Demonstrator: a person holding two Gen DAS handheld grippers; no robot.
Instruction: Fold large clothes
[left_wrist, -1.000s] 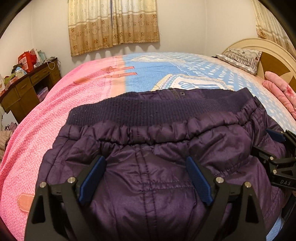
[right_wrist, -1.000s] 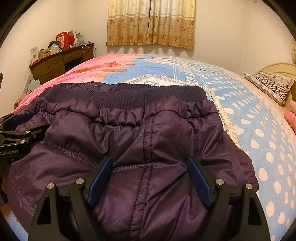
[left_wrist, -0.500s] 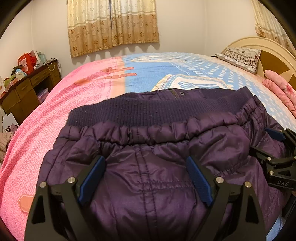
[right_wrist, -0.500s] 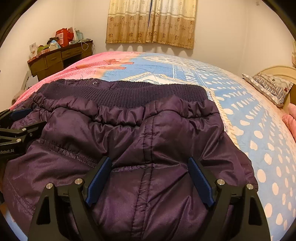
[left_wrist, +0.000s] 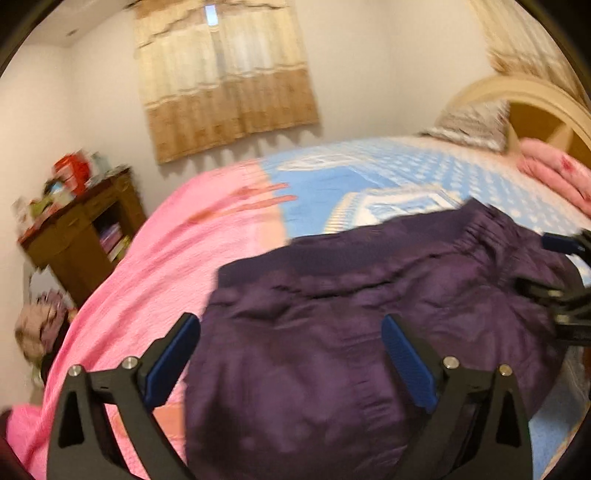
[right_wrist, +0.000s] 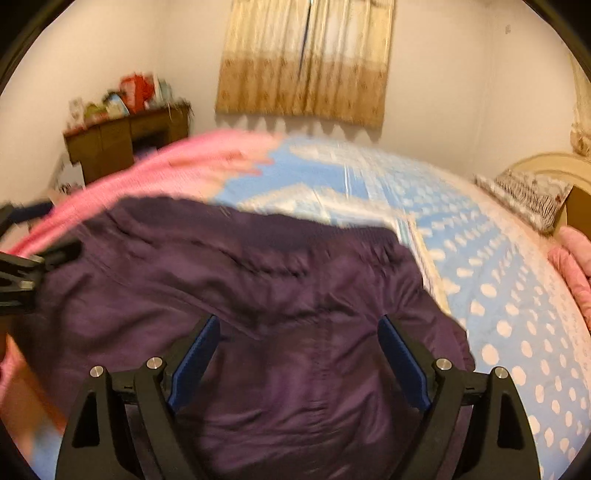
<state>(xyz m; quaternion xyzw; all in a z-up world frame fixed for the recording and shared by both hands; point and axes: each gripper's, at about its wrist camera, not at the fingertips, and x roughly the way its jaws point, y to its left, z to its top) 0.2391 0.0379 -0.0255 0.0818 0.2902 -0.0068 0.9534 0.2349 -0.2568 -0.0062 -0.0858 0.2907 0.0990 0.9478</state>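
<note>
Left gripper jaws wide, just been opening further, nothing pinched; purple fabric shows between the pads but no contact visible. Right gripper jaws wide too, also just been opening, pads clear of the cloth. Below both: purple padded jacket, folded into a compact bundle with the ribbed hem on the far edge, lying on the pink and blue bedspread. Looks basically folded and let go. Maybe a final tidy left, hard to say through the blur.
</note>
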